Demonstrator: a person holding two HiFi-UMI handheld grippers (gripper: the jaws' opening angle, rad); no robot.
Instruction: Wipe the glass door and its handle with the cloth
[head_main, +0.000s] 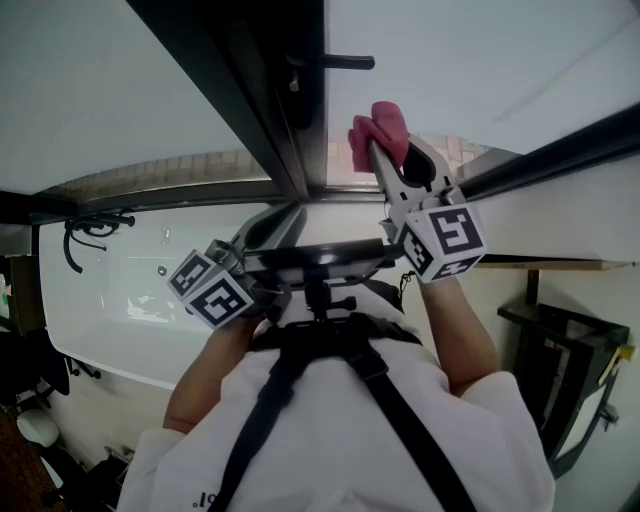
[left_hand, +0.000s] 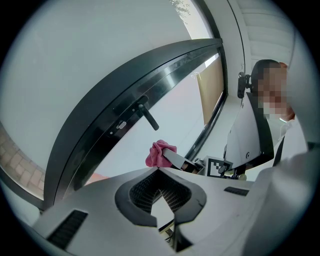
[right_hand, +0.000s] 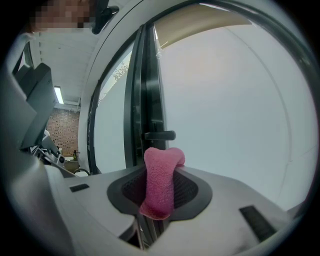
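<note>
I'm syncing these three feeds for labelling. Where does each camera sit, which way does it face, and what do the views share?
Head view: on the person's head, facing the glass door; shows both forearms, shirt, left claw, right claw.
Left gripper view: on the left claw, shut and empty, facing the handle; torso at right.
Right gripper view: on the right claw, shut on the pink cloth, facing the handle; head top-left.
Shared: all three show handle and pink cloth.

The cloth (right_hand: 160, 187) is pink. The glass door (right_hand: 225, 110) is pale grey-white in a black frame (head_main: 262, 110), and its handle (head_main: 338, 62) is black. The left hand-held gripper (left_hand: 157, 172) and right hand-held gripper (right_hand: 160, 170) are light grey, with cubes (head_main: 445, 242) patterned in black-and-white squares.
</note>
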